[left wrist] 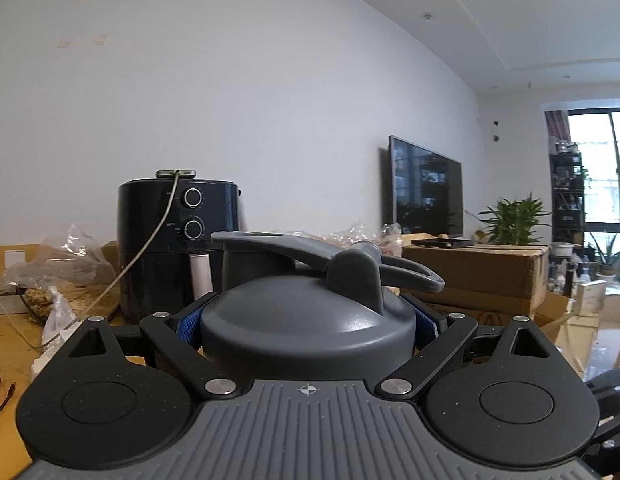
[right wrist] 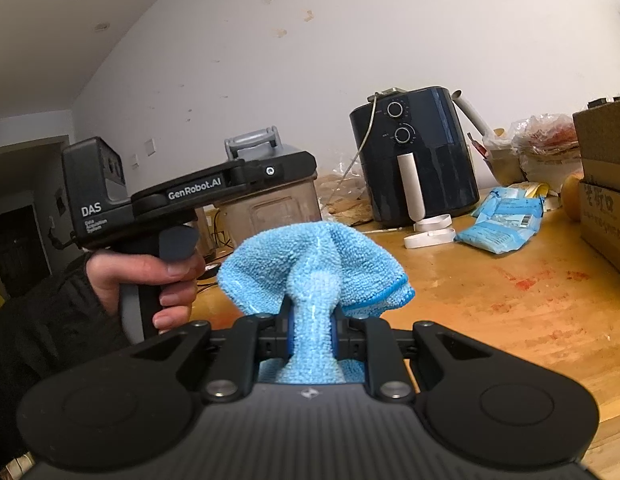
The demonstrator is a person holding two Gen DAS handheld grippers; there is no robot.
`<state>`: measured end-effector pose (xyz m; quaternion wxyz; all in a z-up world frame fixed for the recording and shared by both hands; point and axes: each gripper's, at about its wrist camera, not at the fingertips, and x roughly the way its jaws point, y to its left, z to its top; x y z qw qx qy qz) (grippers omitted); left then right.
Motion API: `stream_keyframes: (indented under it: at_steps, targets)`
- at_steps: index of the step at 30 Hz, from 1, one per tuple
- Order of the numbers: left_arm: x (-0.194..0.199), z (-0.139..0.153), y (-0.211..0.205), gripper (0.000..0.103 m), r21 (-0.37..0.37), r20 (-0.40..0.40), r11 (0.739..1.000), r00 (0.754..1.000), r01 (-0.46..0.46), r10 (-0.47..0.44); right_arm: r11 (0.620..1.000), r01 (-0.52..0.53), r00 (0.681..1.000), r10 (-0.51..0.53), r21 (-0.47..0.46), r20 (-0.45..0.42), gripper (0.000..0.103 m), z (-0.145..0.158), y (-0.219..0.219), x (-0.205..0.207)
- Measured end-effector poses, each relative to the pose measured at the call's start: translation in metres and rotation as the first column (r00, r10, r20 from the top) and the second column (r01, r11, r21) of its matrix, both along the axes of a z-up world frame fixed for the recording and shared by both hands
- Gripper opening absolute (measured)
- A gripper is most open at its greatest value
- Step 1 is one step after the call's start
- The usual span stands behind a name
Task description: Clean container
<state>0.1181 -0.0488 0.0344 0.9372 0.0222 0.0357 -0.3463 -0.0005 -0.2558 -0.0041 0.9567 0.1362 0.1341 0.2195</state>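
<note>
Left wrist view: we hold the left gripper (left wrist: 308, 320) level, its blue-padded fingers (left wrist: 188, 322) spread wide and pressed on either side of the grey lid of the container (left wrist: 306, 328), which fills the gap between them. The lid's carry loop (left wrist: 413, 276) and flip spout point away to the right. Beyond the container stand a dark air fryer (left wrist: 178, 240) against the white wall and a cardboard box (left wrist: 477, 276) to the right; crumpled plastic bags (left wrist: 66, 252) lie at the left.

Right wrist view: we hold the right gripper (right wrist: 311, 328) tilted slightly downward, its jaws drawn narrow and pinching a light blue microfibre cloth (right wrist: 313, 264), which billows out ahead of the fingertips. At the left, the person's left hand (right wrist: 158, 276), in a dark sleeve, grasps the pistol handle of the other gripper's body, whose fingers run behind the cloth. The wooden table (right wrist: 489, 300) lies open to the right of the cloth, stained reddish in places. It is bounded farther back by the air fryer, two white clips (right wrist: 429, 232) and a blue packet (right wrist: 501, 220), and at the right edge by stacked cardboard boxes (right wrist: 605, 184).
</note>
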Motion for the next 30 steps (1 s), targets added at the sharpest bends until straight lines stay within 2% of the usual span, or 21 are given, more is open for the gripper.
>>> stream_keyframes:
  at_steps: [16, 23, 30]
  targets:
    - [0.017, 0.0, 0.011, 0.096, 0.007, -0.01, 0.989, 0.989, 0.151, -0.151, 0.997, 0.001, 0.999, 0.003, -0.071, 0.048, 0.012, 0.004, 0.011, -0.004]
    - [0.017, -0.003, 0.01, 0.096, 0.044, 0.011, 0.985, 0.986, 0.165, -0.166, 0.996, -0.021, 0.998, 0.026, -0.087, 0.057, 0.012, 0.003, 0.015, 0.0]
    - [0.016, -0.003, 0.009, 0.096, 0.043, 0.008, 0.986, 0.987, 0.163, -0.163, 0.993, -0.042, 0.997, 0.049, -0.108, 0.067, 0.012, 0.004, 0.022, 0.008]
